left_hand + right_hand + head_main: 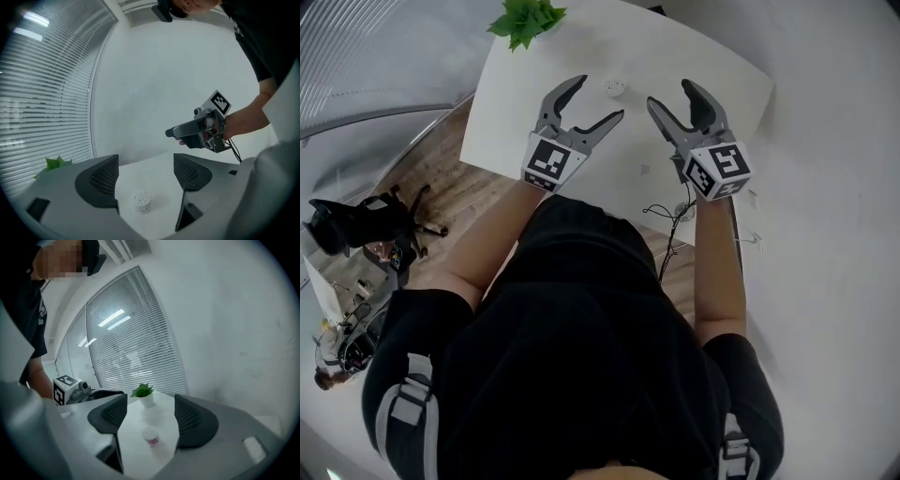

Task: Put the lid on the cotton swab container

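Observation:
The cotton swab container (614, 87) is a small white tub with swab tips showing at its uncovered top. It stands on the white table (727, 84) near the far edge. In the left gripper view the container (141, 200) lies ahead of and between the jaws. In the right gripper view the container (151, 436) shows a pink band low on its side. My left gripper (600, 97) hovers open just left of it and holds nothing. My right gripper (670, 93) is open to its right, also holding nothing. A small pale spot (645, 171) lies on the table nearer me; I cannot tell what it is.
A green potted plant (527, 19) stands at the table's far left corner. Thin cables (670, 220) hang over the near edge by the right forearm. An office chair (356, 220) sits on the wooden floor at left. White walls and blinds surround the table.

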Motion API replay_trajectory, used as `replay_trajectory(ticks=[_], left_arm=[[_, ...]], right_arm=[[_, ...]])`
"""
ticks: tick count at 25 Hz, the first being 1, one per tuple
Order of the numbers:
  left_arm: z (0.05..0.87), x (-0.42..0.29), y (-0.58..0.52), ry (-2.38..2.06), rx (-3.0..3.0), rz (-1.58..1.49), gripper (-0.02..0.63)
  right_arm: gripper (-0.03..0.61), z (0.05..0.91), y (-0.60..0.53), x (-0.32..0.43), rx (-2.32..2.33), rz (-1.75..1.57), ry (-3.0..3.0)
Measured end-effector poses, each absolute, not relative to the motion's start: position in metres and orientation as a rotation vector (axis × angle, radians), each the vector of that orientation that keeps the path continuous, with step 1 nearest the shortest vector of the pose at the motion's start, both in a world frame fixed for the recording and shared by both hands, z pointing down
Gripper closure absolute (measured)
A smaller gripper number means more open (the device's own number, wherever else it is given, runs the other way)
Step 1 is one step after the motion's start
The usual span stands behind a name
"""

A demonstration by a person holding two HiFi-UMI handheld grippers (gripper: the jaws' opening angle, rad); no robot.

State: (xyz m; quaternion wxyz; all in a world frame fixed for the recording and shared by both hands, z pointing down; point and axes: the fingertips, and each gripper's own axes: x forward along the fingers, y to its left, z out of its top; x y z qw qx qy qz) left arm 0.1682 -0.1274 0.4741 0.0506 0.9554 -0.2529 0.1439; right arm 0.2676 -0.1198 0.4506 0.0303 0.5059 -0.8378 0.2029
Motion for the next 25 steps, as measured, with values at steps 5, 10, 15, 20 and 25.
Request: replay_trajectory(ticks=[5, 10, 15, 20, 25], left_arm=[[0.514, 0.171, -0.133, -0.757, 2.873, 0.490, 0.250], [0.553, 0.169, -0.142, -0.784, 2.839, 0.484, 0.250], [0.587, 0.174, -0.146, -0.787, 2.825, 0.504, 0.250], [0.608, 0.178, -0.152, -0.788, 2.797, 0.514, 0.250], [0.623, 0.184, -0.150, -0.761, 2.784, 0.530, 0.250]], right_arm=[[0.265, 0.473, -0.133, 0.262, 1.522, 0.677, -2.570], [0.275, 0.500, -0.148, 0.253, 1.484, 0.709, -2.564], [0.304, 0.528, -0.158, 0.251, 1.483, 0.753, -2.566], [0.314, 0.551, -0.168, 0.250, 1.485, 0.803, -2.544], [0.338, 0.567, -0.176, 0.249, 1.476, 0.842, -2.527]])
